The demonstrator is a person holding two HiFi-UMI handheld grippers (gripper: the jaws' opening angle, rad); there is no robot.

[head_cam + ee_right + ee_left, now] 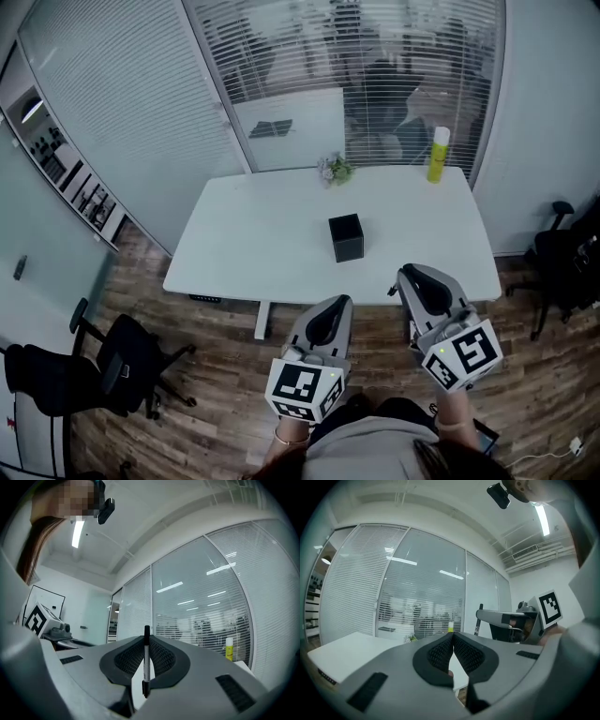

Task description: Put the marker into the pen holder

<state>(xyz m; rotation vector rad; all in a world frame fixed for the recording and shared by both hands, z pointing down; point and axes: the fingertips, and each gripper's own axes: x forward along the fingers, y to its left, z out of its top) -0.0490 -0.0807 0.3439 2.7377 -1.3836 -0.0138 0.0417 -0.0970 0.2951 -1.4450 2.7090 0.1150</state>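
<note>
A black cube-shaped pen holder stands near the middle of the white table. Both grippers hang in front of the table's near edge, above the wooden floor. My right gripper is shut on a slim marker with a black cap, held upright between the pads; the marker also shows beyond the right gripper's side. My left gripper is shut with its pads pressed together and nothing between them.
A yellow-green bottle stands at the table's far right corner and a small plant at its far edge. A black office chair sits on the floor at left, another chair at right. Glass walls with blinds close off the back.
</note>
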